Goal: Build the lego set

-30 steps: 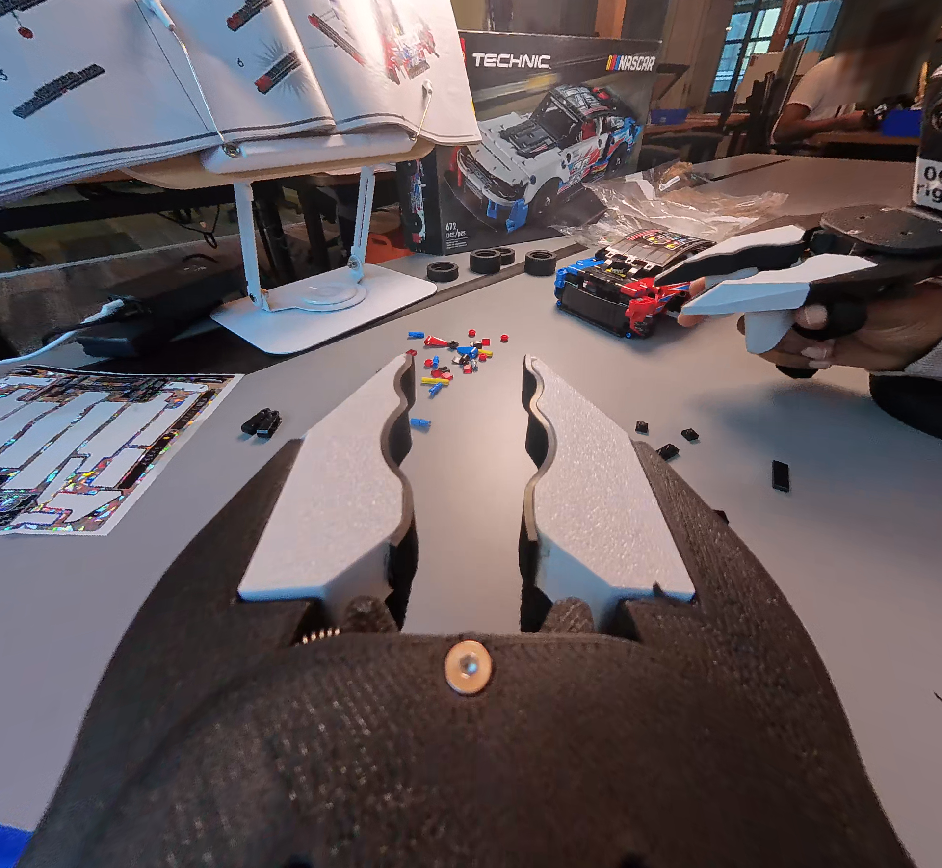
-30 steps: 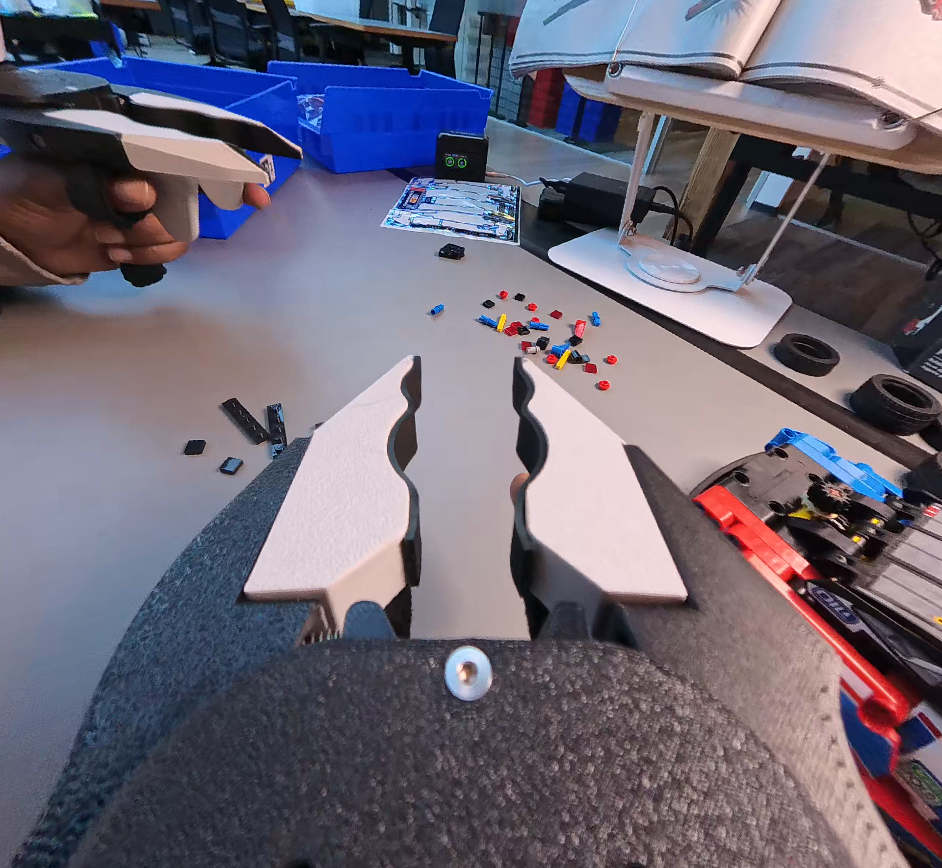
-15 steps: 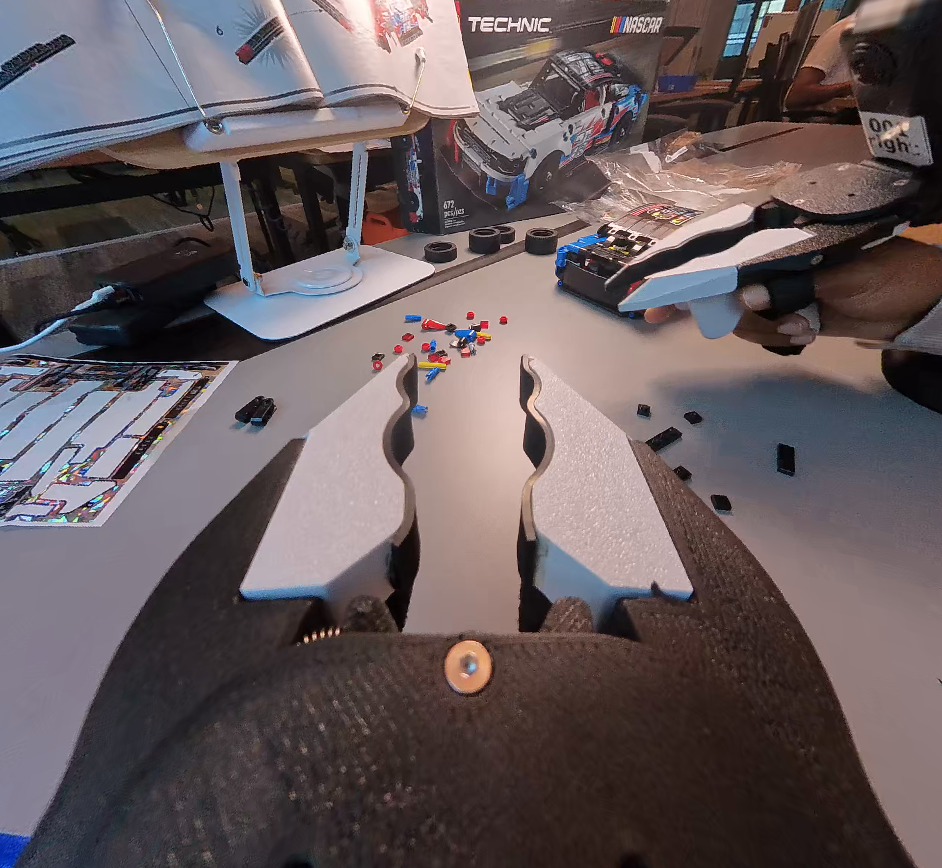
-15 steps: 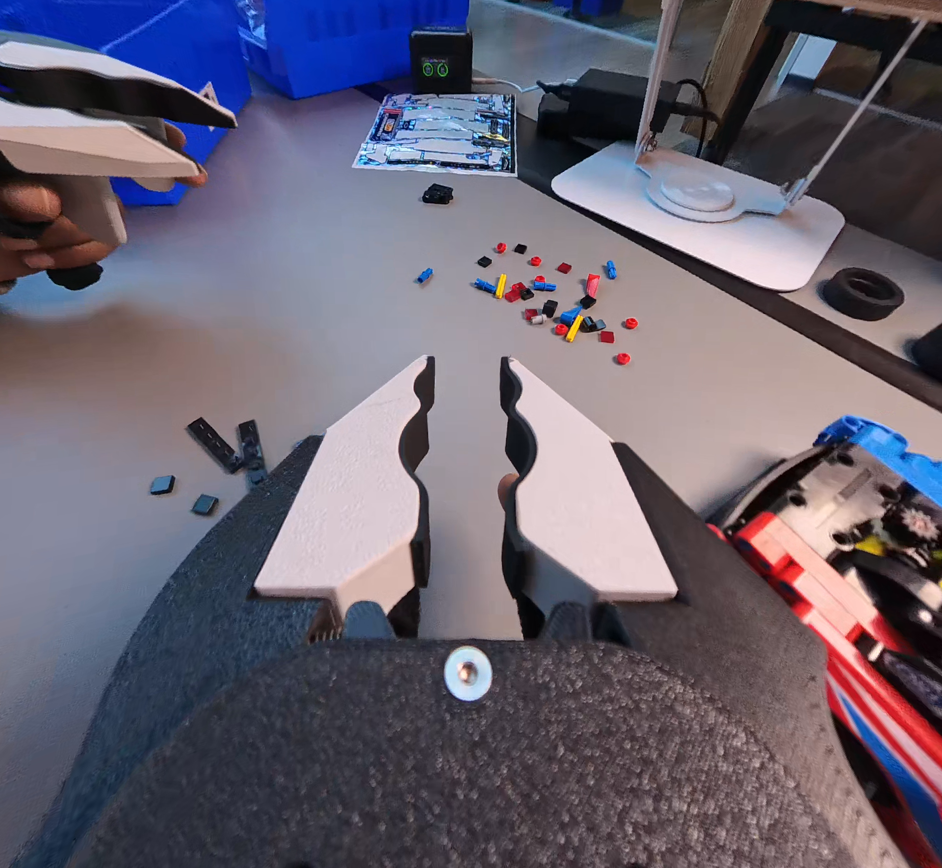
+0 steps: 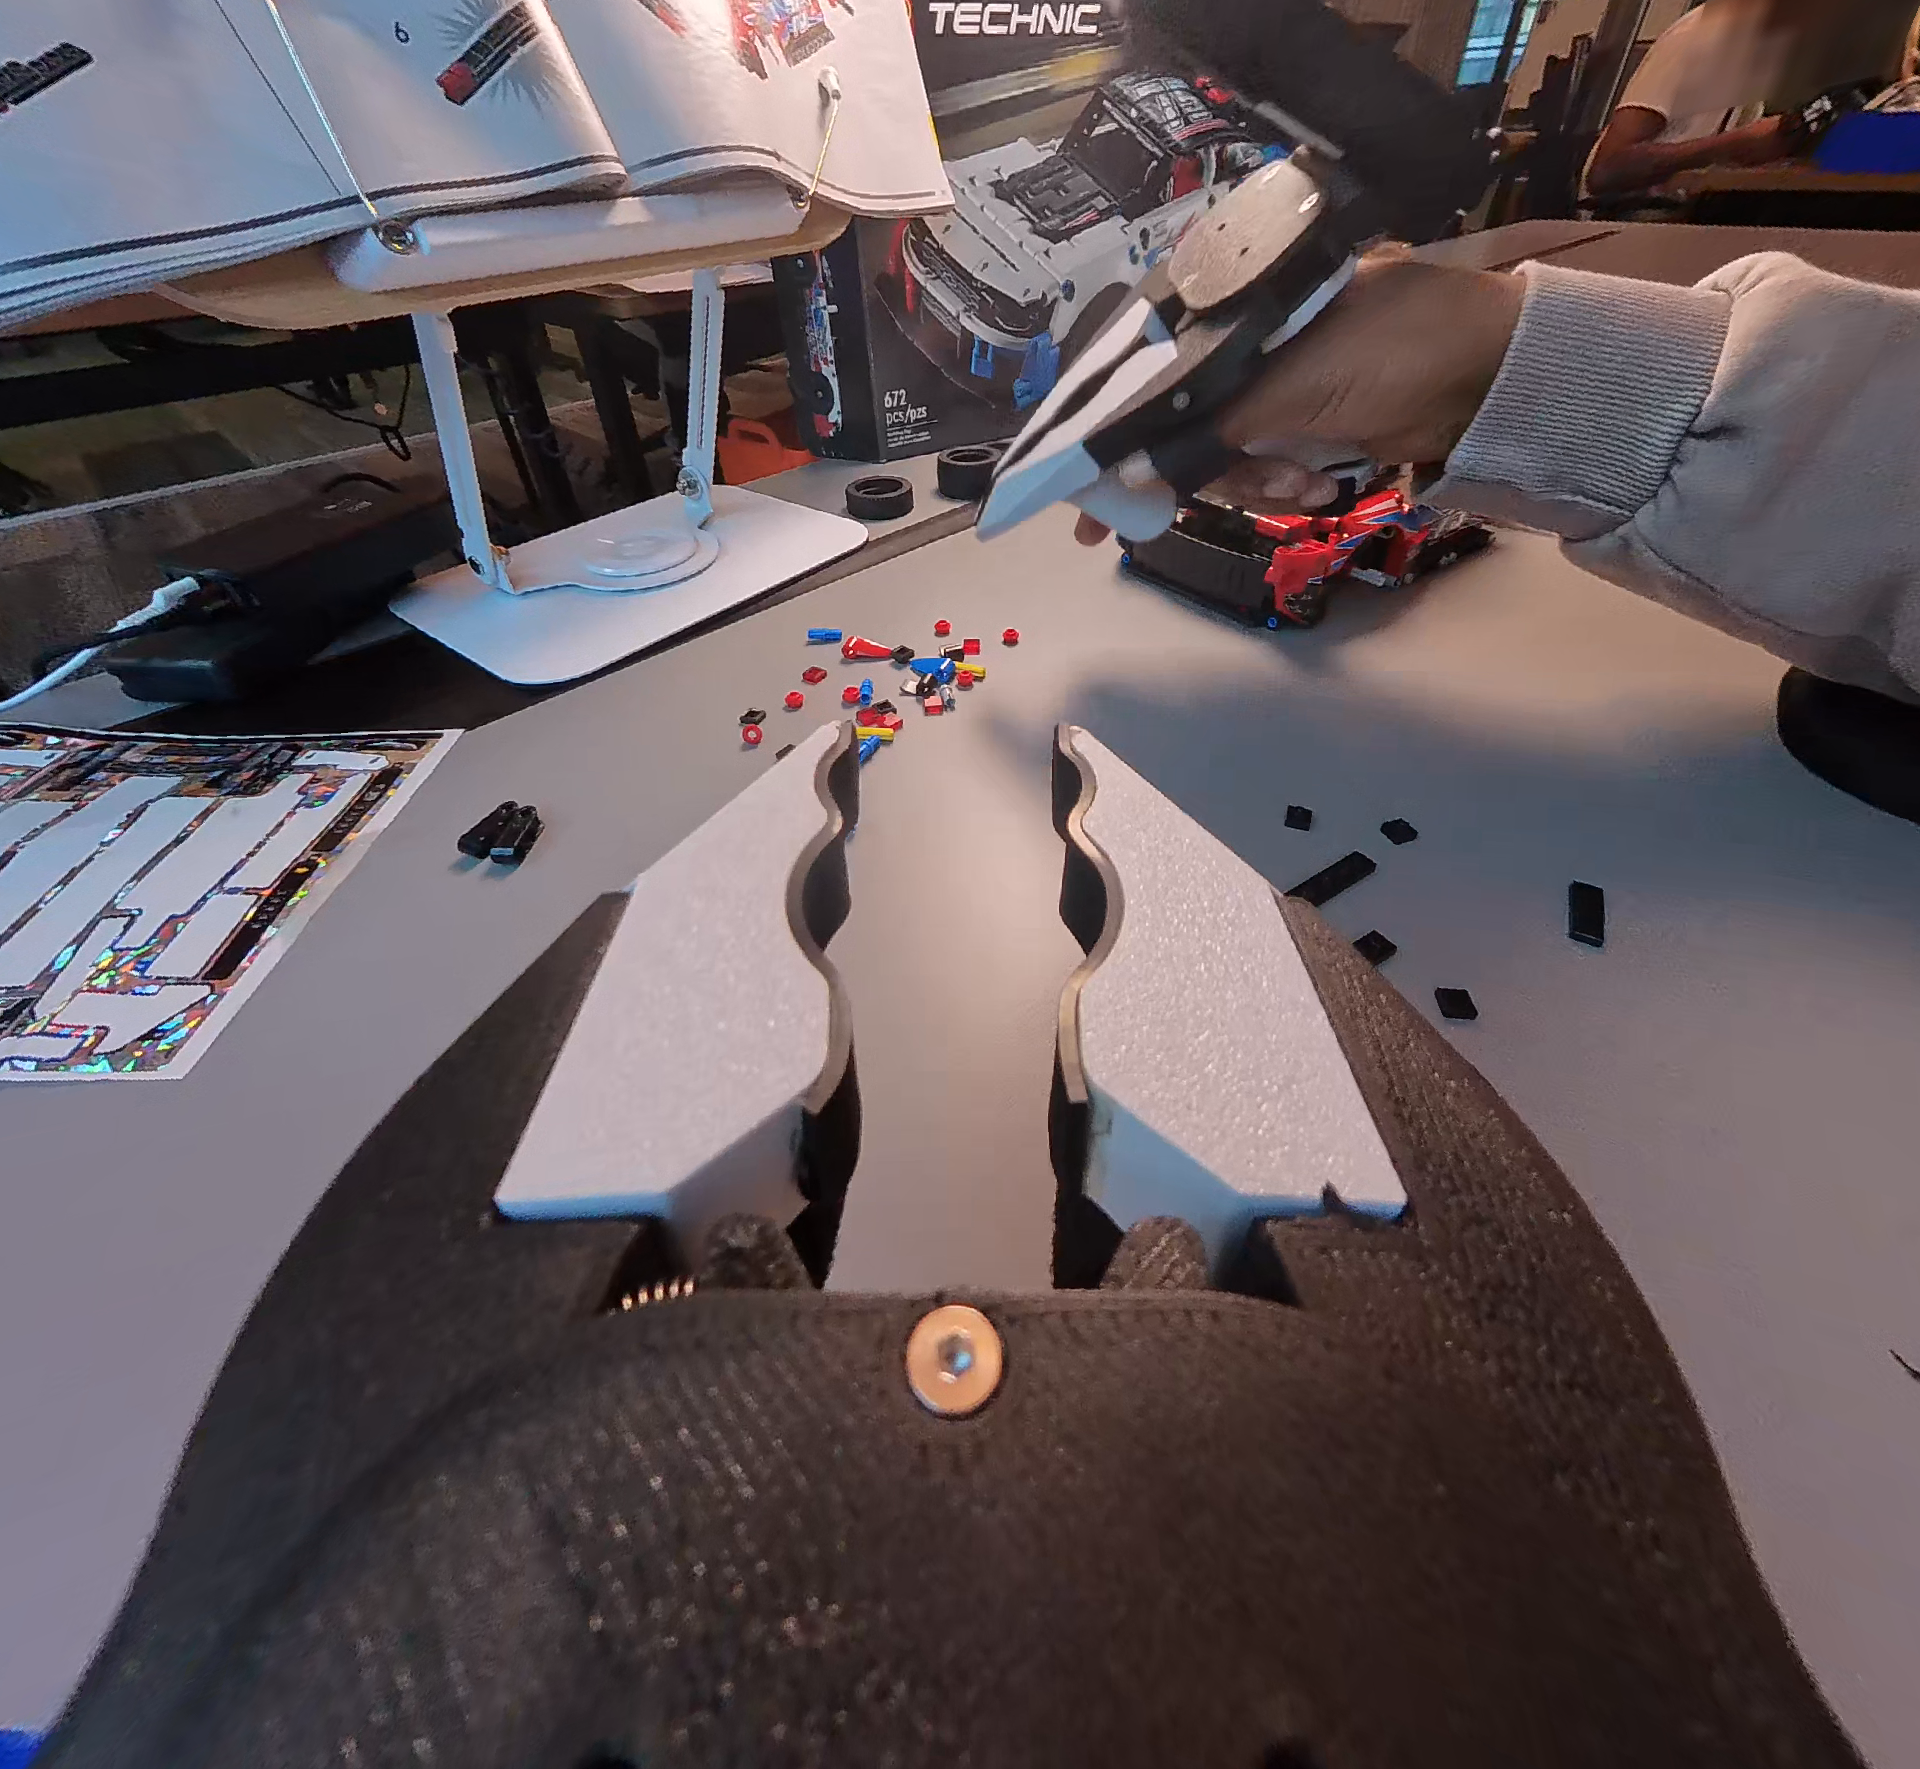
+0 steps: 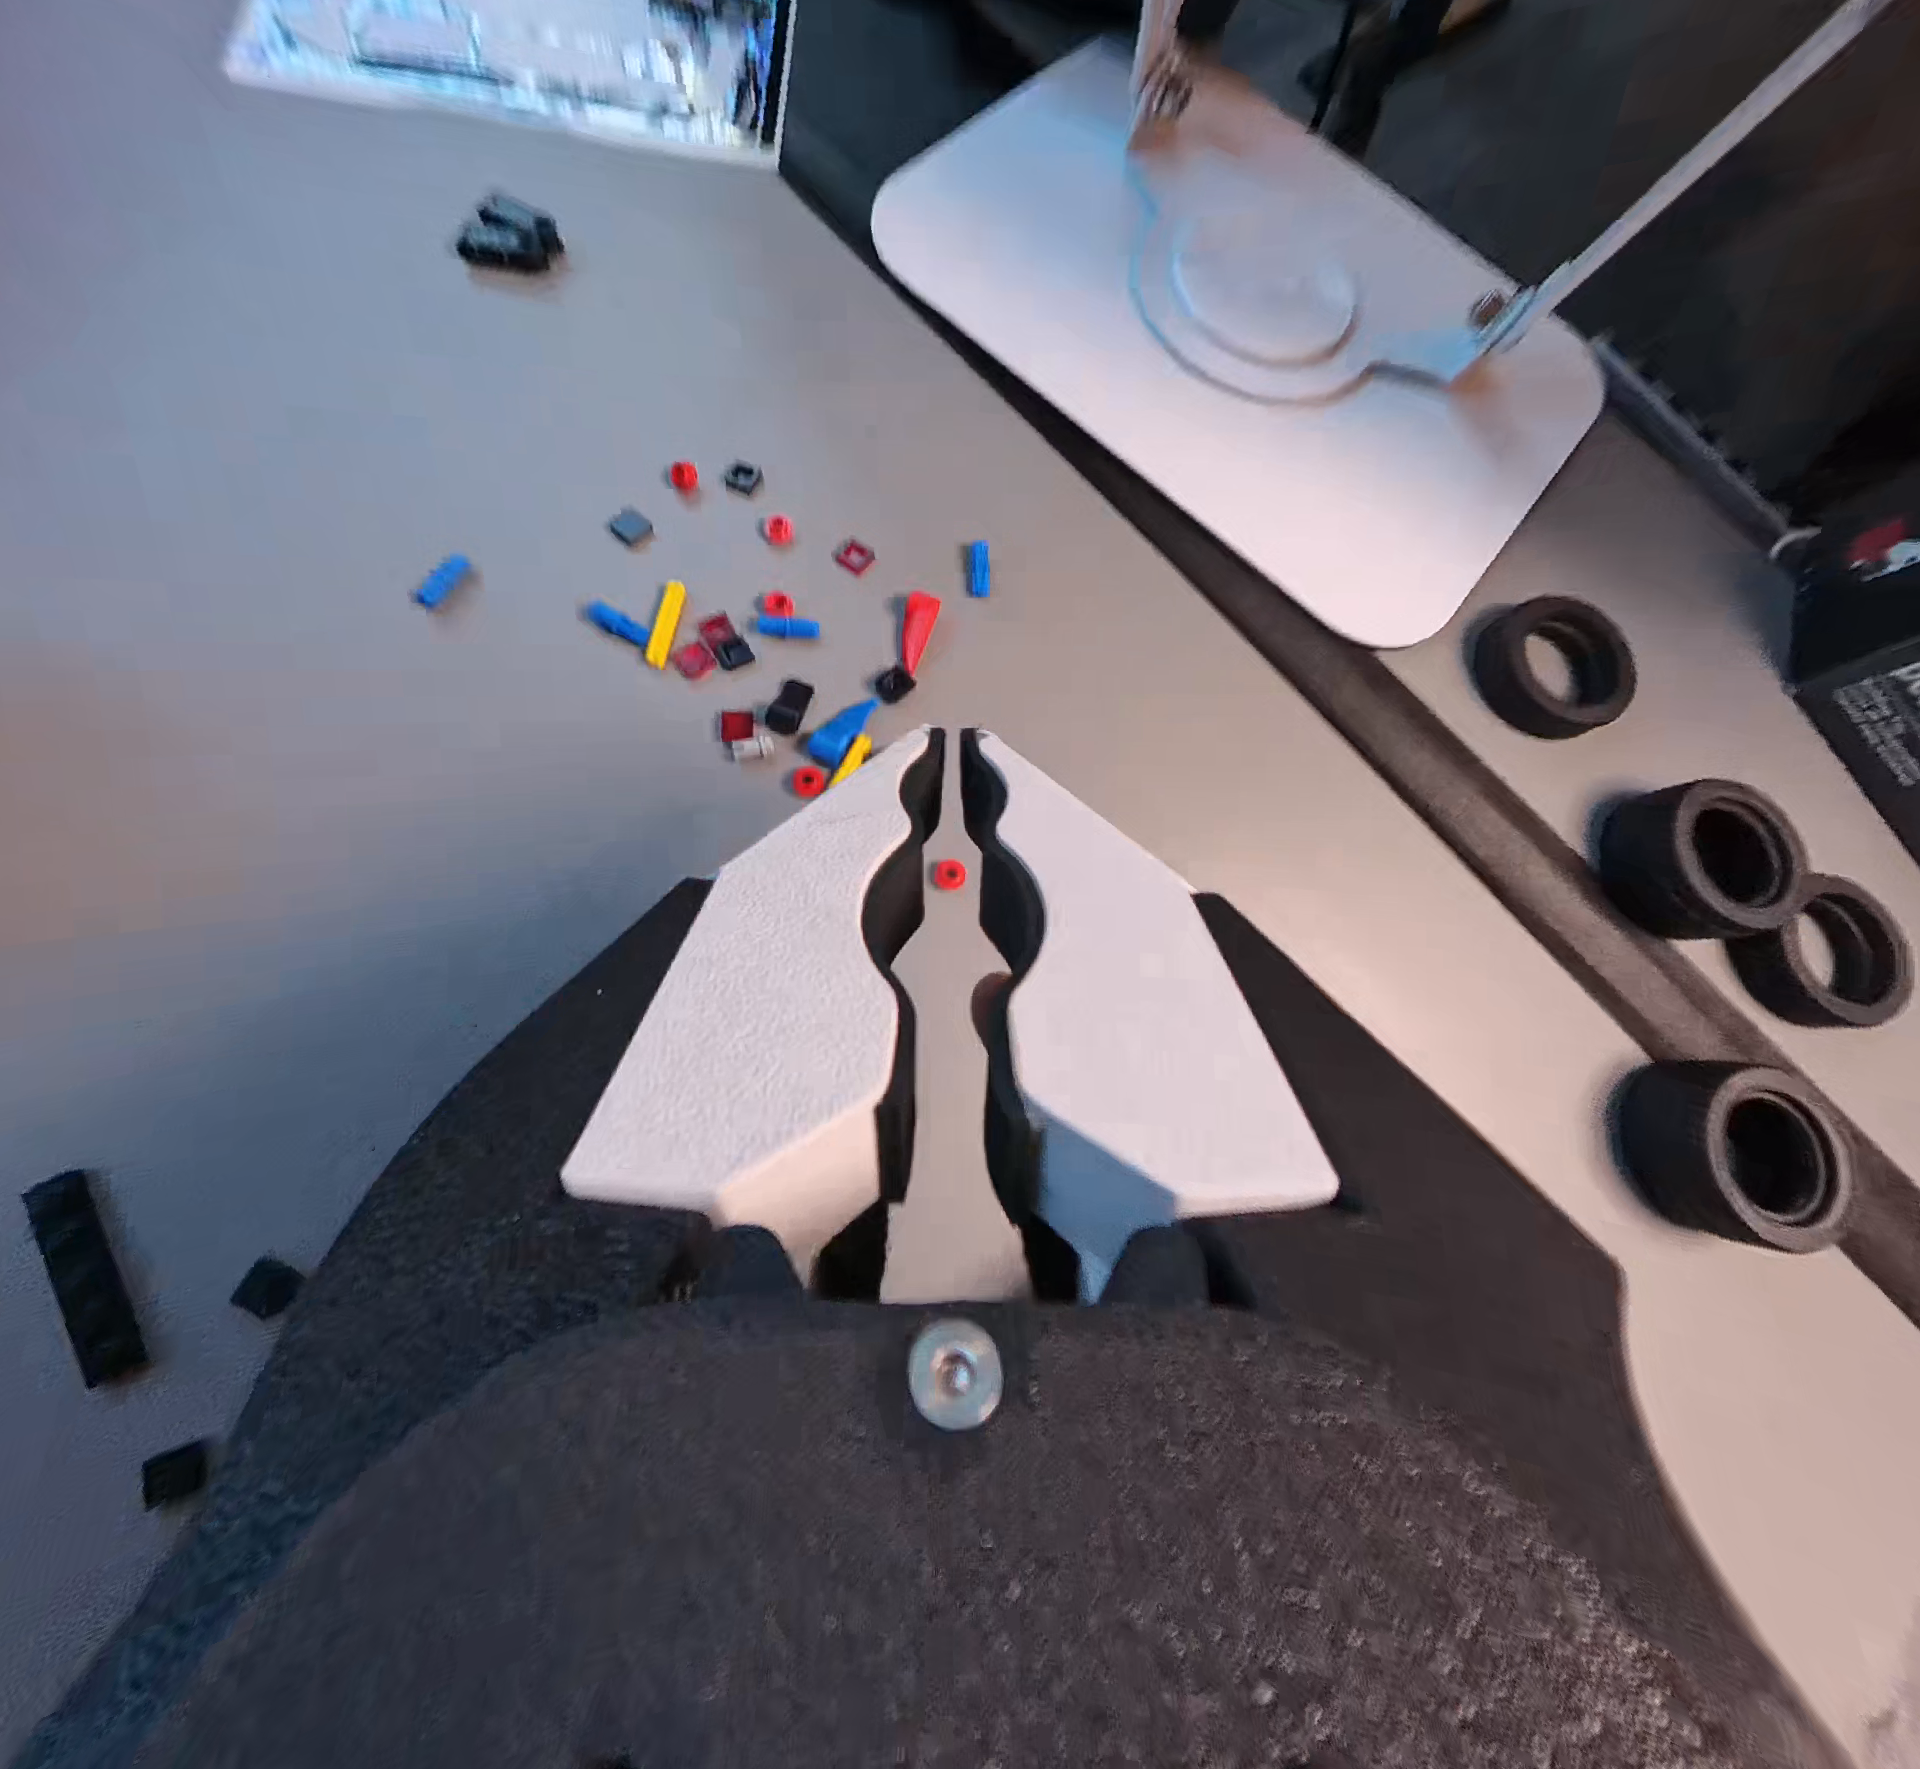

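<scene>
Small red, blue, yellow and black lego pieces (image 5: 894,680) lie scattered mid-table; they also show in the right wrist view (image 6: 769,639). My right gripper (image 6: 953,734) hangs tilted down over the pile's near edge, its tips almost touching with nothing between them. A red round piece (image 6: 948,873) lies on the table under the gap between its fingers. In the left wrist view the right gripper (image 5: 992,524) hovers above the pile. The partly built red and black car (image 5: 1309,556) sits behind it. My left gripper (image 5: 956,743) is open and empty, low in front of the pile.
The instruction booklet (image 5: 416,36) rests on a white stand (image 5: 644,576) at the back. A sticker sheet (image 5: 156,888) lies left. Black plates (image 5: 1330,878) lie right, one black piece (image 5: 501,831) left. Several tyres (image 6: 1553,665) and the set's box (image 5: 997,265) stand behind. One gripper's finger ends stand about 20 cm off the other's.
My right gripper has moved from beside the car to over the loose pieces, tipped downward, and its fingers have closed. My left gripper has stayed open and barely shifted.
</scene>
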The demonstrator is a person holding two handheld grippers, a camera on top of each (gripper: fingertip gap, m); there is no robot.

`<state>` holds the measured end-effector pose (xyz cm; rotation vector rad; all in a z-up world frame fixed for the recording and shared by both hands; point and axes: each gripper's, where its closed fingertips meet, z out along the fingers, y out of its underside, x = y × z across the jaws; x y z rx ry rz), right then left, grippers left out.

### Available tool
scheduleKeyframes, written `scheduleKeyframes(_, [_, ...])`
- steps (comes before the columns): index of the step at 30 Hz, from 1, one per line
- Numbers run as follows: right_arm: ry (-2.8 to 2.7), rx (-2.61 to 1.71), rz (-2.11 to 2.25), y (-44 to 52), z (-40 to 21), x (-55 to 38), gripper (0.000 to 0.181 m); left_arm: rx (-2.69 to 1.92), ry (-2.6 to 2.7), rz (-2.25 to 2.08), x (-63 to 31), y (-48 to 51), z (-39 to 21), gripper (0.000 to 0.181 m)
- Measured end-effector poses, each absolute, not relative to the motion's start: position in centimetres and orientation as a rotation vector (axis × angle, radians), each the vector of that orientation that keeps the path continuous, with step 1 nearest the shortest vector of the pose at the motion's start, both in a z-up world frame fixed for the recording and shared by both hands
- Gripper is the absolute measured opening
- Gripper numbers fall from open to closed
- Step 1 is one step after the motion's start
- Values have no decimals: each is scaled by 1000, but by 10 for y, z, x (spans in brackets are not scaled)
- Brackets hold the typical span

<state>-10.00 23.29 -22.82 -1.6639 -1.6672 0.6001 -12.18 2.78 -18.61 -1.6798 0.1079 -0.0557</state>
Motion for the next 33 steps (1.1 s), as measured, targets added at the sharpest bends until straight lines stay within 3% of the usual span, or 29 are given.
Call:
scheduleKeyframes(2, [-1737, -1737, 532, 232, -250, -96, 14, -1680, 111, -67, -121, 28, -186, 35])
scheduleKeyframes(7, [-1786, -1808, 502, 228, -271, -94, 19, -1689, 110, -101, -118, 30, -189, 35])
scheduleKeyframes(33, [-1939, -1777, 551, 221, -270, -102, 5, -1694, 116, -130, -115, 29, -189, 35])
